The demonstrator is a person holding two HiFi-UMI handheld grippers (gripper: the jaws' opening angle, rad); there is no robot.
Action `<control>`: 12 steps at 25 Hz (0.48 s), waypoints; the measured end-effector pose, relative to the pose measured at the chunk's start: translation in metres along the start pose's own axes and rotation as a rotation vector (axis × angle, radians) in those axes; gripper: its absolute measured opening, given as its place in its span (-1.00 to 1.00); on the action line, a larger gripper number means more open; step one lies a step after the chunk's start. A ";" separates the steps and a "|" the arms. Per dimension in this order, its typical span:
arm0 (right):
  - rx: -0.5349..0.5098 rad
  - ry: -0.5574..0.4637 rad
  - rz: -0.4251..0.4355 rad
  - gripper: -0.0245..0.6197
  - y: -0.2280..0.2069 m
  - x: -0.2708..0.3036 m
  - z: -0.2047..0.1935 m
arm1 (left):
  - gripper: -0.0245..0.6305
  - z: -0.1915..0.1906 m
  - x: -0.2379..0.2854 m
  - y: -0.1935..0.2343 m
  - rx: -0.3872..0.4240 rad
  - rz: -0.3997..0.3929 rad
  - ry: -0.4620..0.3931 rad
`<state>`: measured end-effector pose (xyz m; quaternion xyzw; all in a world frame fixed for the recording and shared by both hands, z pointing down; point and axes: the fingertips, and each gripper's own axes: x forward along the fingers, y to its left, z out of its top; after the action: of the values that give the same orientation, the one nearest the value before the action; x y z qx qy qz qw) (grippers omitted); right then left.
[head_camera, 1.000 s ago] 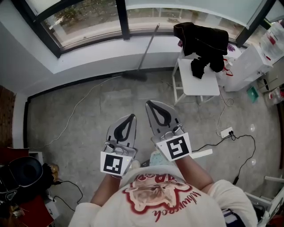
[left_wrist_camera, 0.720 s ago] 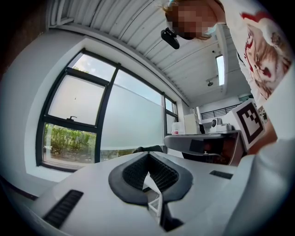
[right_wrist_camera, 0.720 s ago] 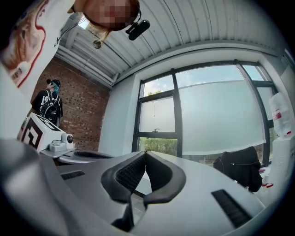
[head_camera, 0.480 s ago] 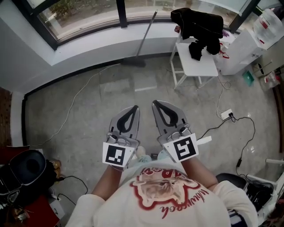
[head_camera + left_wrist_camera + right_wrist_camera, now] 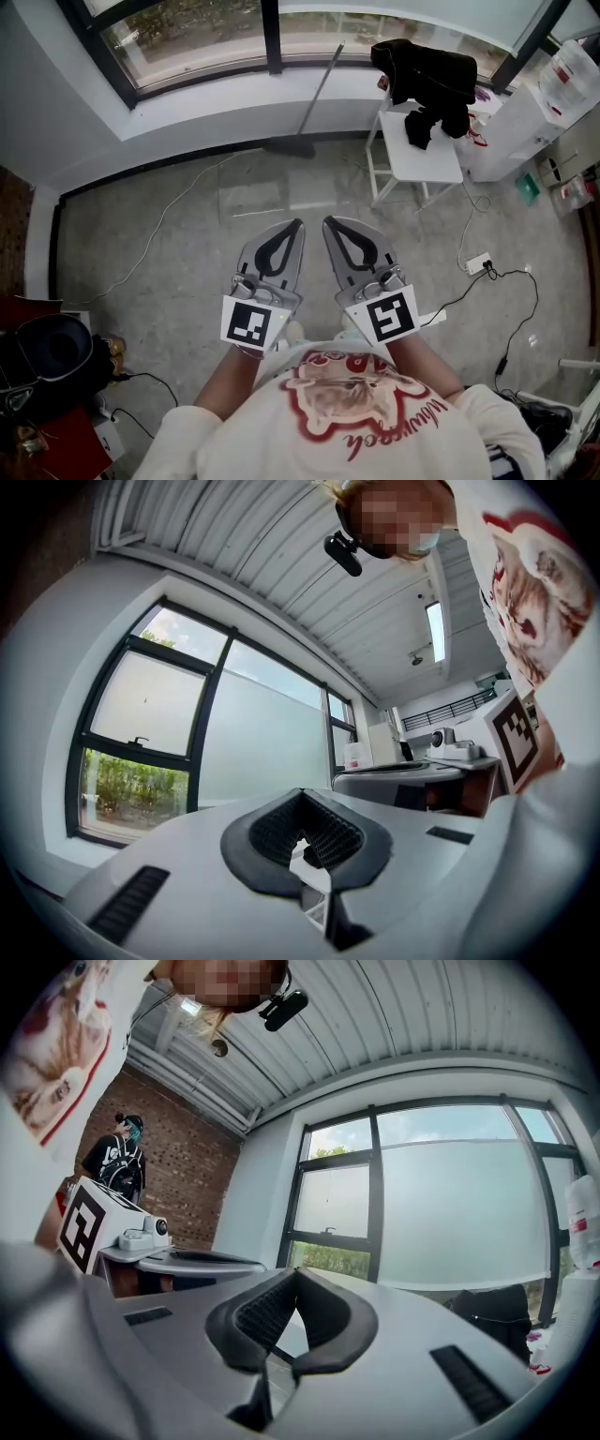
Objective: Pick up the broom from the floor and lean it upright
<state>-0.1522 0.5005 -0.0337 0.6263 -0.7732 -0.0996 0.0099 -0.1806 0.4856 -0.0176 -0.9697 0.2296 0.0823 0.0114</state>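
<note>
The broom (image 5: 317,96) stands leaning against the window sill at the far wall, its dark head (image 5: 289,147) on the grey floor and its long thin handle reaching up to the glass. My left gripper (image 5: 297,225) and right gripper (image 5: 329,225) are held side by side close to the person's chest, well short of the broom. Both point toward the window. Each is shut with nothing between its jaws. In the left gripper view the left gripper (image 5: 302,801) shows only ceiling and window beyond it, and the right gripper (image 5: 292,1277) shows the same in its own view.
A white stool (image 5: 419,159) draped with black clothes (image 5: 427,75) stands right of the broom. Cables and a power strip (image 5: 478,263) lie on the floor at the right. A thin cable (image 5: 164,220) runs at the left, near a black bag (image 5: 47,352). A white cabinet (image 5: 520,131) stands far right.
The left gripper has moved forward and toward the right one, so their tips now sit level and close together. The broom has stayed against the sill.
</note>
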 end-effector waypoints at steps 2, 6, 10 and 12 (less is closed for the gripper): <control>0.006 -0.005 0.008 -0.85 0.001 0.002 0.000 | -0.87 0.000 0.000 0.000 0.001 -0.003 0.003; 0.006 0.013 0.006 -0.85 -0.002 0.000 0.000 | -0.87 0.001 0.000 -0.003 0.009 -0.009 0.017; -0.007 0.010 -0.004 -0.85 -0.002 0.003 0.000 | -0.88 0.002 -0.002 0.001 0.014 -0.012 0.016; -0.013 0.009 -0.007 -0.85 0.000 0.005 0.000 | -0.87 0.002 -0.004 0.005 0.010 -0.013 0.014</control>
<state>-0.1534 0.4961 -0.0342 0.6292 -0.7704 -0.1019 0.0171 -0.1862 0.4830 -0.0188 -0.9717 0.2237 0.0742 0.0152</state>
